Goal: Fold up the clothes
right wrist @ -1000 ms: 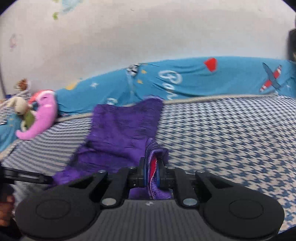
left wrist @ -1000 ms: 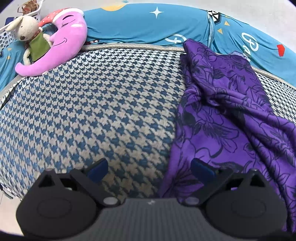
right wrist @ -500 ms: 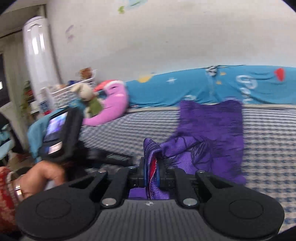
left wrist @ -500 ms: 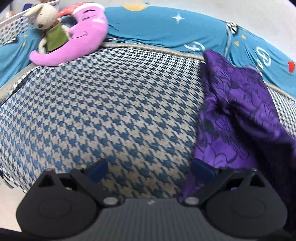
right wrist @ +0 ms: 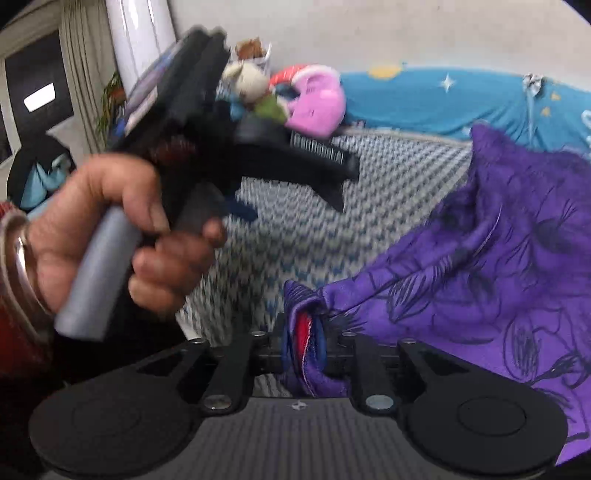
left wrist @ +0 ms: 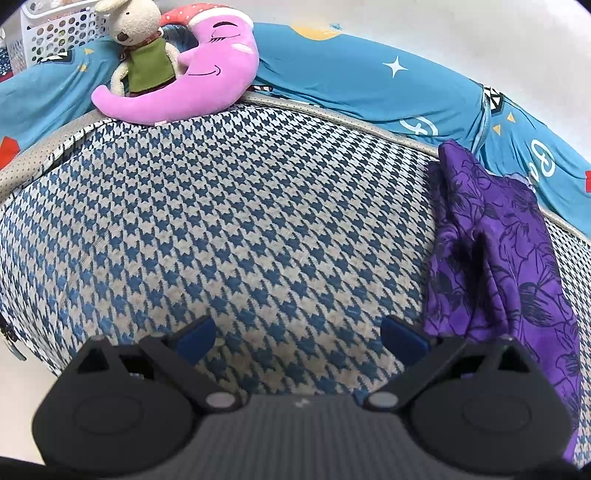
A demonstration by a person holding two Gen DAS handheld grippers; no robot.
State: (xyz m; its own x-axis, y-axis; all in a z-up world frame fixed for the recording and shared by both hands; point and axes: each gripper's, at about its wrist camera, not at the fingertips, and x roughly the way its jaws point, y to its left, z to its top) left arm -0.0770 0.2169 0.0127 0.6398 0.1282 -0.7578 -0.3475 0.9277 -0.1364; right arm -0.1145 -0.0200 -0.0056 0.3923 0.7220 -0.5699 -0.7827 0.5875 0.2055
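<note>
A purple garment [left wrist: 495, 258] with a dark flower print lies along the right side of the houndstooth bed [left wrist: 258, 229]. My left gripper [left wrist: 301, 336] stands open just above the bed, with only bedcover between its blue pads; the cloth's edge touches the right pad [left wrist: 402, 338]. My right gripper [right wrist: 303, 349] is shut on a bunched corner of the purple garment [right wrist: 498, 266], which trails off to the right. In the right wrist view a hand [right wrist: 122, 229] holds the left gripper's handle, blurred, at the upper left.
A pink moon pillow [left wrist: 192, 74] and a plush rabbit [left wrist: 140, 48] in a green vest sit at the bed's far left corner. Blue printed bedding [left wrist: 369, 85] runs along the wall. A white perforated basket [left wrist: 55, 33] stands behind the toys.
The right gripper has swung left with the garment's corner, drawing the cloth over. The left gripper has shifted left, so the garment now sits further right in its view.
</note>
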